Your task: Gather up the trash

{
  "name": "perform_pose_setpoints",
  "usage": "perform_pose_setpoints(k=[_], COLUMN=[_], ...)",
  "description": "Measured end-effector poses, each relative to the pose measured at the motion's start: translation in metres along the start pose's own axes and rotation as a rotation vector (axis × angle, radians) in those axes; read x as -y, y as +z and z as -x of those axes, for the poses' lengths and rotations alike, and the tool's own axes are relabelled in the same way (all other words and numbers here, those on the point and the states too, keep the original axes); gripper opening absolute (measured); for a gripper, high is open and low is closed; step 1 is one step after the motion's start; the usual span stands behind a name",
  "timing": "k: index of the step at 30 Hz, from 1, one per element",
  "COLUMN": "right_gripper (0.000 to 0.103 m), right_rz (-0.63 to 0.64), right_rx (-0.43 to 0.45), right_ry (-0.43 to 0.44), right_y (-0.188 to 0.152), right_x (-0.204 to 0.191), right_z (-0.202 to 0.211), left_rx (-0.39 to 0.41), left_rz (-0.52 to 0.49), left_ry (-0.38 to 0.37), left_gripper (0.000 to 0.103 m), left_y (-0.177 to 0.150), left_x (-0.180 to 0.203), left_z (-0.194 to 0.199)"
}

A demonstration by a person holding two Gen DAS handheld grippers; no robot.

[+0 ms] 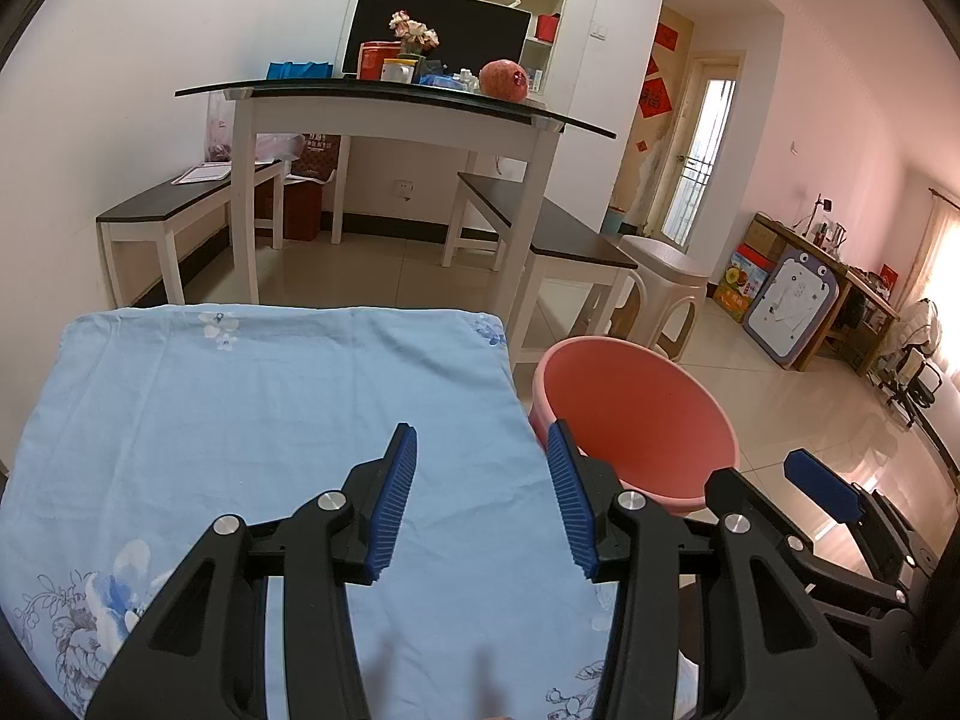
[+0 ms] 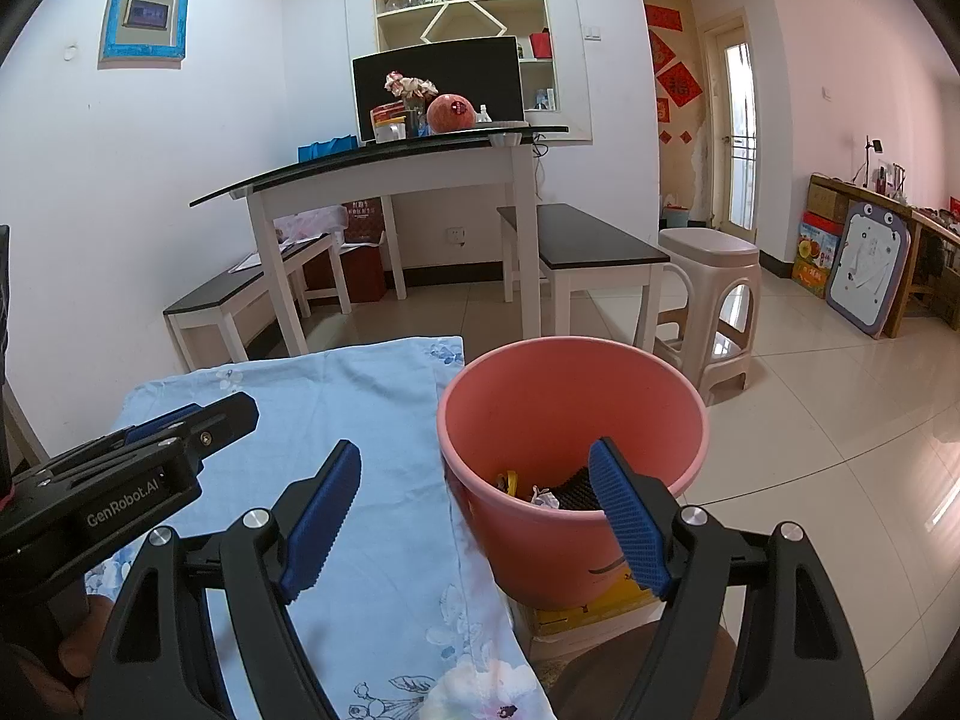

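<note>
With the trash lying inside the pink bin just right of the bare blue-clothed table, collecting looks finished: left claw and right claw hover wide open and empty, and next comes only a check for leftovers.

My left gripper points slightly downward, its jaws apart with nothing between them. My right gripper sits beside it, jaws spread wider, also empty, tilted likewise downward.
</note>
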State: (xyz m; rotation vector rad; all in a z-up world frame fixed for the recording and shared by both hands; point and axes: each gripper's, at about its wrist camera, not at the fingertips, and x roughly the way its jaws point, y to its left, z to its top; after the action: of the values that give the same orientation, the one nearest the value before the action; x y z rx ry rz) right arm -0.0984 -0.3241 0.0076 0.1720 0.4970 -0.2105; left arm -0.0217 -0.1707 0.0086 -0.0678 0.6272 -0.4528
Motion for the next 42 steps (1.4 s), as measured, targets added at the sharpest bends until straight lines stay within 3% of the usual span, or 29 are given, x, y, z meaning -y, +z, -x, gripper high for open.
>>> perform_pose_setpoints(k=[42], right_gripper=[0.077], right_rz=[0.001], right_rx=[-0.006], right_ry=[0.001], right_y=[0.000], right_x=[-0.003], right_z=[0.000], left_rx=[0.005], left_rz=[-0.001], left_ry=[0.016], left_gripper=[0.046], left_y=[0.000], left_x=[-0.008], left_z=[0.000])
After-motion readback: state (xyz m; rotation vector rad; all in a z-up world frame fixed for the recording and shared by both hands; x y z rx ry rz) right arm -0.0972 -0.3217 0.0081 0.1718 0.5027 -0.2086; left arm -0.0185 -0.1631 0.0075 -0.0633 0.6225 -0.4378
